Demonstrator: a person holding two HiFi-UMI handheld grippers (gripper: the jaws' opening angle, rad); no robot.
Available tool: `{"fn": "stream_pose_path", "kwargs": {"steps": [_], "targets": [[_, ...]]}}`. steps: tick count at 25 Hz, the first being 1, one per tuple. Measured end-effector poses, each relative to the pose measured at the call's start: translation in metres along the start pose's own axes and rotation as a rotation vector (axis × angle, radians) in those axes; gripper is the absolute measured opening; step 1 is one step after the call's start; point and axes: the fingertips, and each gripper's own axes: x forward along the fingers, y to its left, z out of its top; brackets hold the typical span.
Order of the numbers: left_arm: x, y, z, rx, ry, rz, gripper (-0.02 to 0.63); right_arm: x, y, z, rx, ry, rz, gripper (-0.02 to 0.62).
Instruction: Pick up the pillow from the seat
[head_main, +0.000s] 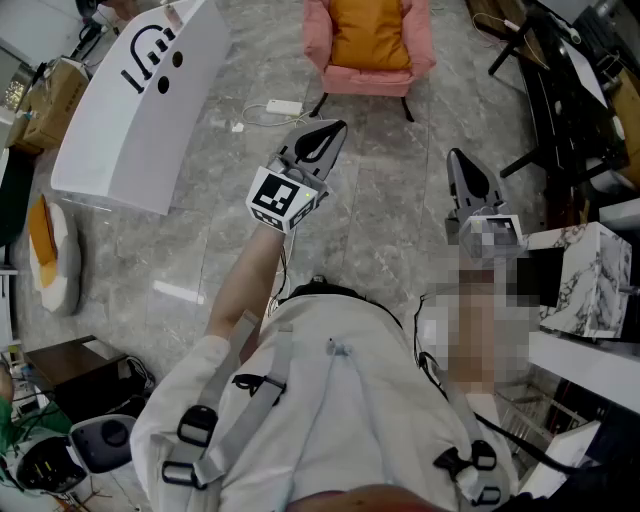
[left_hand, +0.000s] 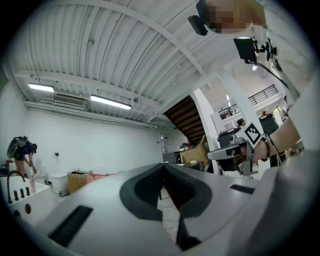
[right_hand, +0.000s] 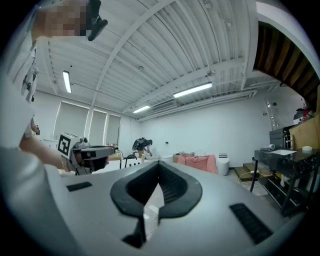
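The orange pillow (head_main: 370, 32) leans upright against the back of the pink armchair (head_main: 368, 80), at the far side of the floor and well apart from both grippers. It looks soft and light, so I think it will give under the jaws. A top corner, where the cloth can bunch, seems the best place to grip.

The left gripper (head_main: 318, 140) and the right gripper (head_main: 462, 172) both have their jaws pressed together on nothing.

Only the head view shows the pillow clearly. The right gripper view shows the armchair far away, and the left gripper view shows mostly ceiling.

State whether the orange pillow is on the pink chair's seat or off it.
On the seat: the orange pillow sits in the pink chair, between its arms.
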Motion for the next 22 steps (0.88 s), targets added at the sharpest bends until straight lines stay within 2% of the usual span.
{"fn": "stream_pose_path", "kwargs": {"steps": [7,14,22], "targets": [[-0.001,0.007,0.002,0.007,0.007,-0.005,0.009,0.008,0.003,-0.002,0.011,0.005,0.009,0.014],[-0.005,0.020,-0.002,-0.027,0.024,-0.019,0.009,0.022,0.014,-0.001,0.024,0.004,0.021,0.015],[-0.009,0.034,-0.007,-0.039,0.046,-0.065,0.009,0.031,0.018,-0.004,0.050,0.028,-0.003,0.015]]}}
